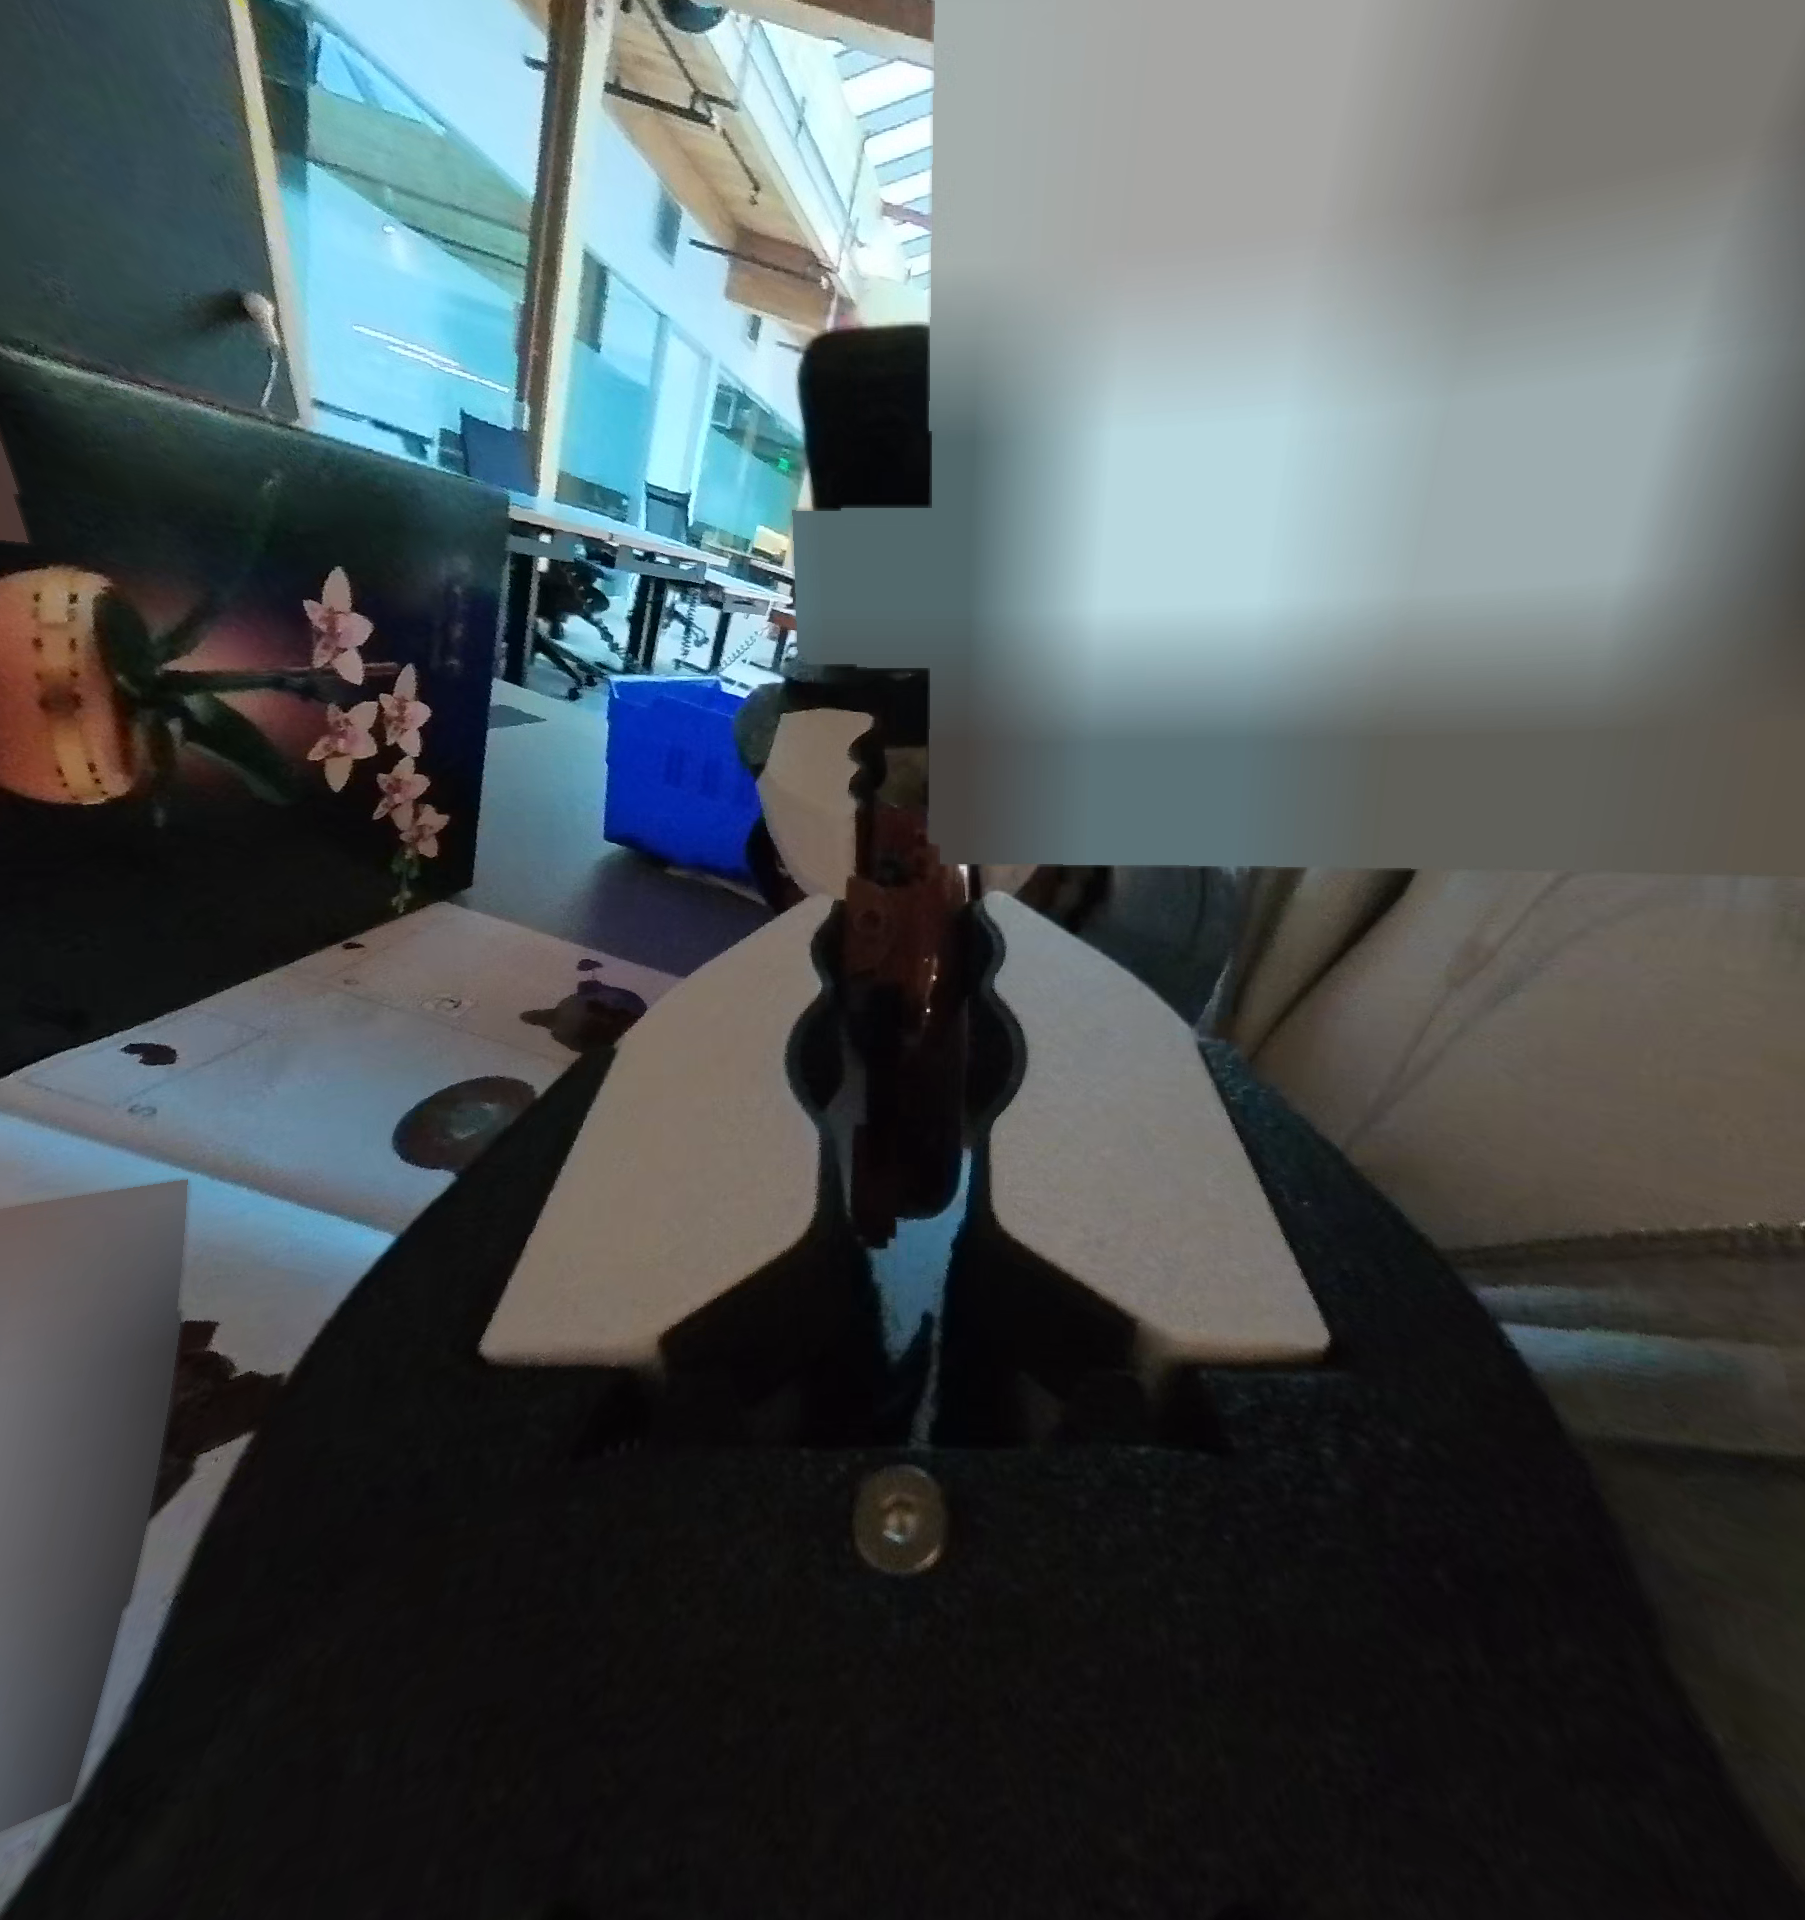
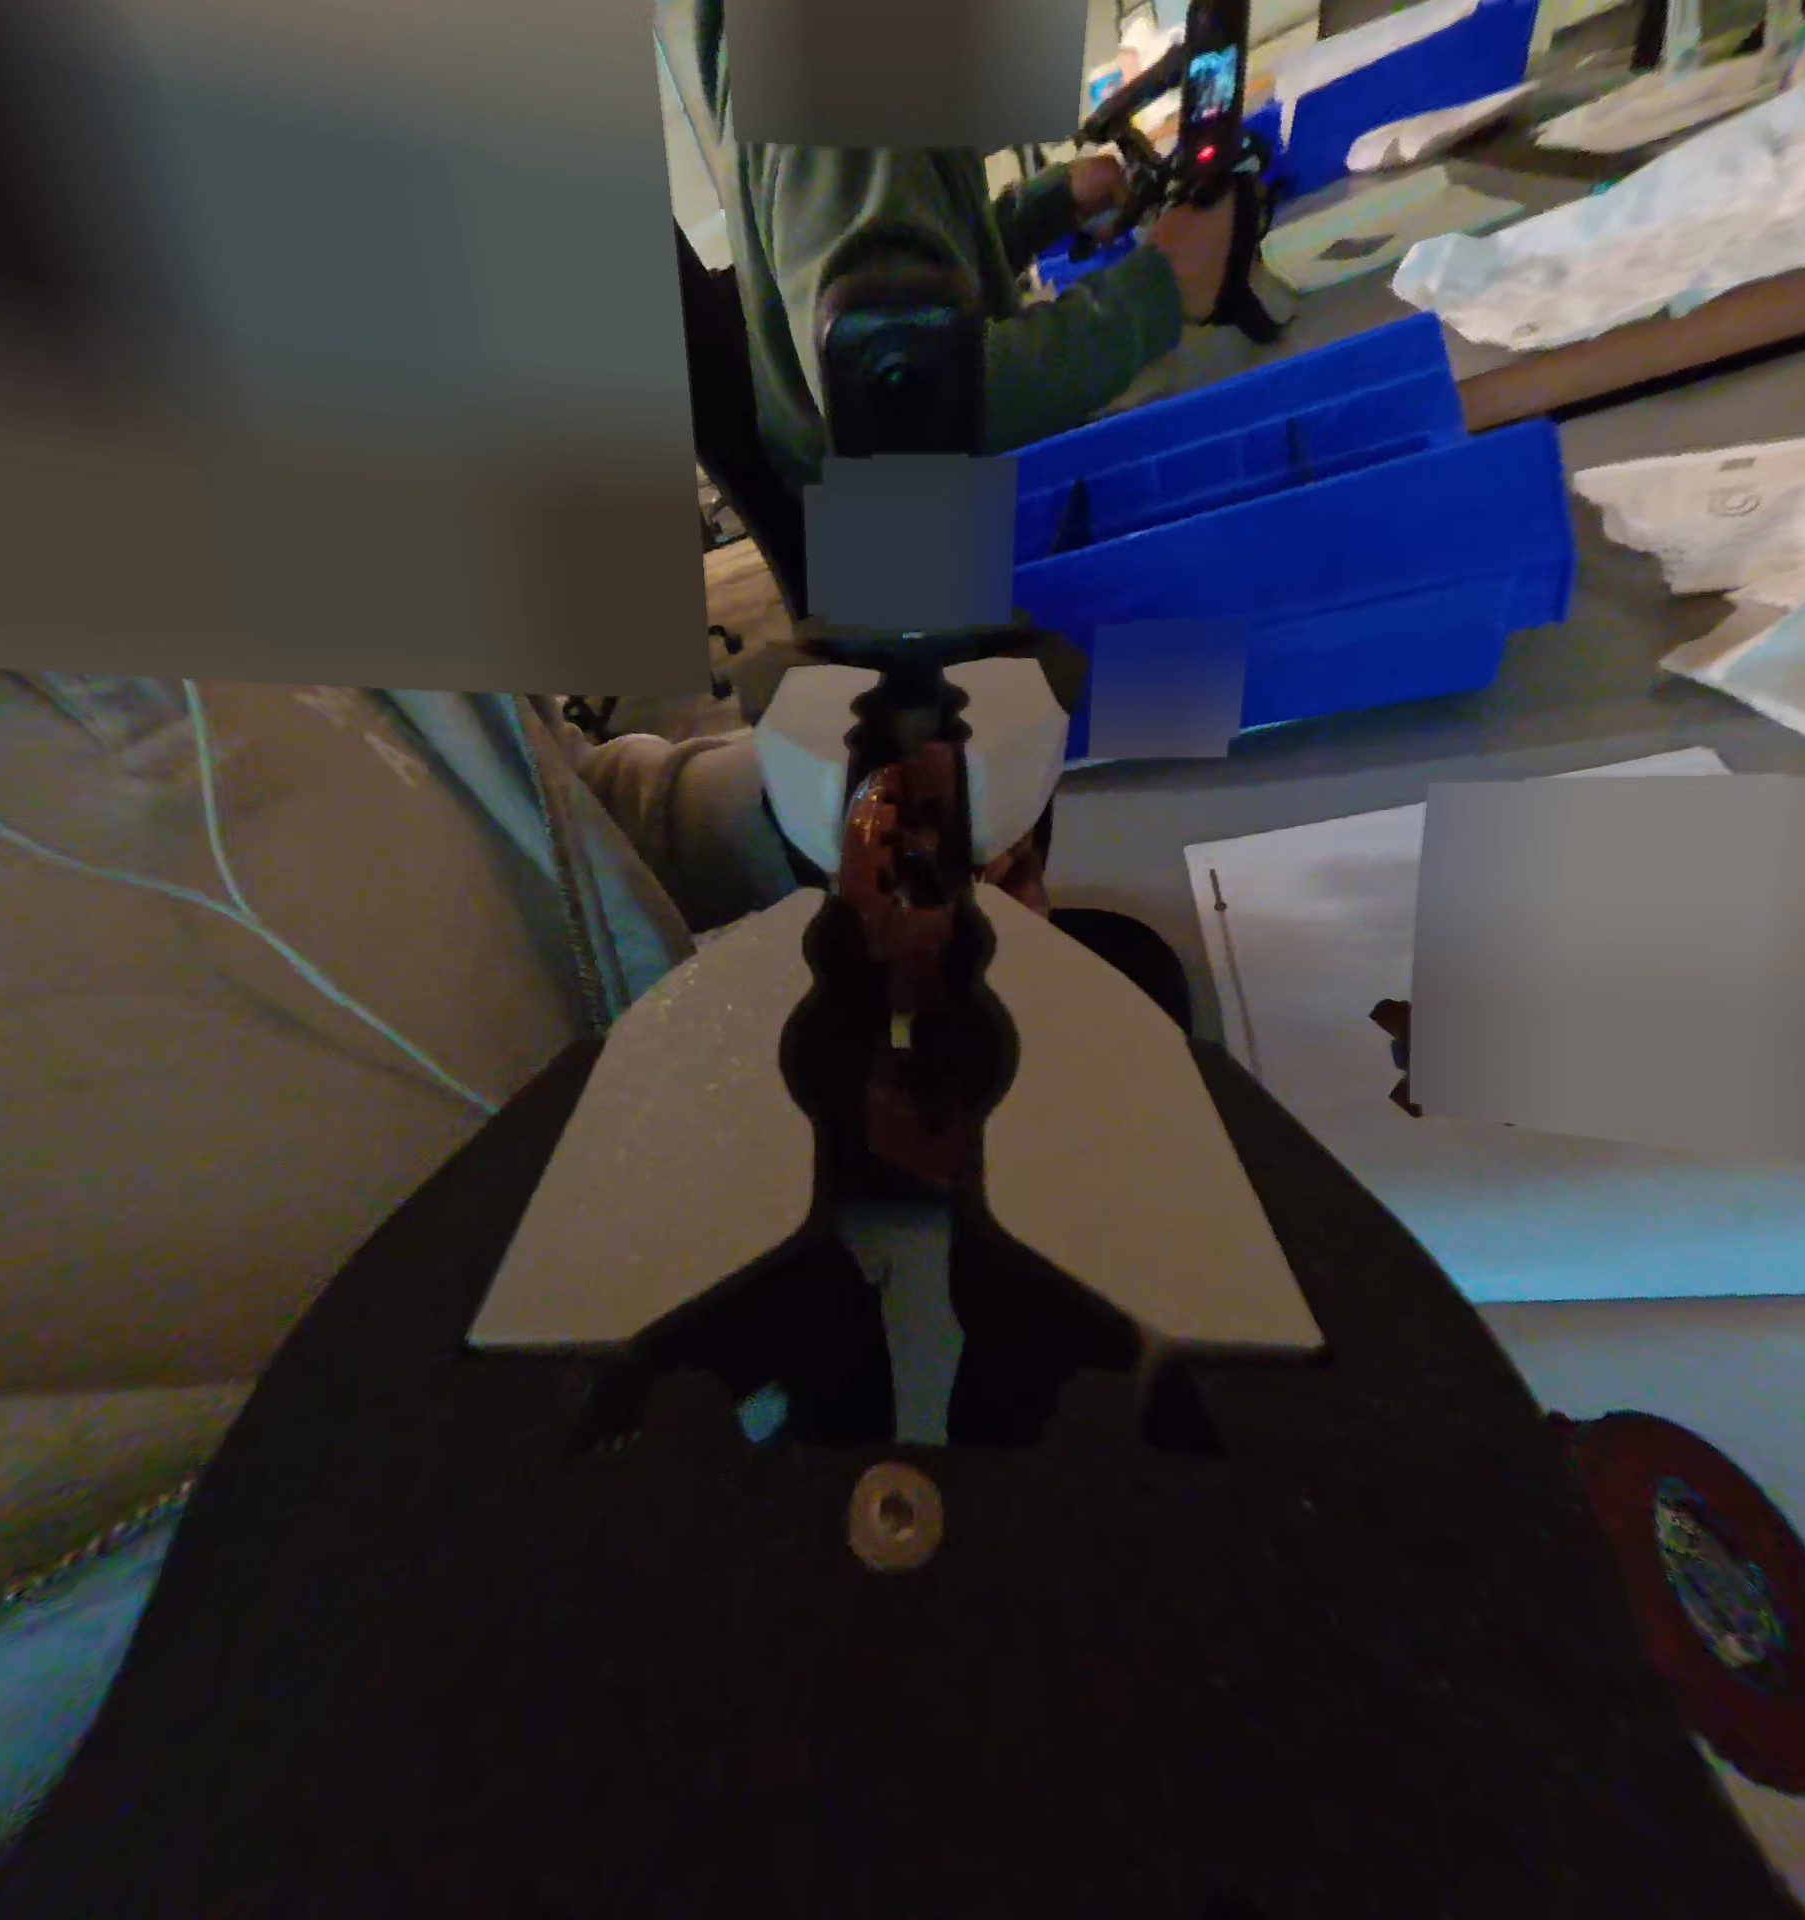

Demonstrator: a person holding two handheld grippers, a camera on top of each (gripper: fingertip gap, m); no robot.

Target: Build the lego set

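My two grippers face each other, tip to tip, above a person's lap. My left gripper [image 1: 903, 914] is shut on a reddish-brown brick assembly [image 1: 903, 1091] that runs lengthwise between its white fingers [image 1: 690, 1122]. My right gripper [image 2: 898, 909] is shut on the other end of the same reddish-brown assembly [image 2: 882, 852], which also fills the slot between its fingers [image 2: 669, 1143]. The right gripper shows beyond the left one's tips in the left wrist view [image 1: 825, 790]. The left gripper shows likewise in the right wrist view [image 2: 908, 769].
A dark box with an orchid picture [image 1: 254, 707] and an open instruction booklet [image 1: 306, 1029] lie to the left. Blue bins [image 2: 1293, 540] stand behind, with white paper [image 2: 1313, 935] beside them. A round brown piece [image 2: 1729, 1600] lies at lower right. A person in beige clothing [image 2: 202, 987] sits close. The tips of both grippers are at nearly the same place.
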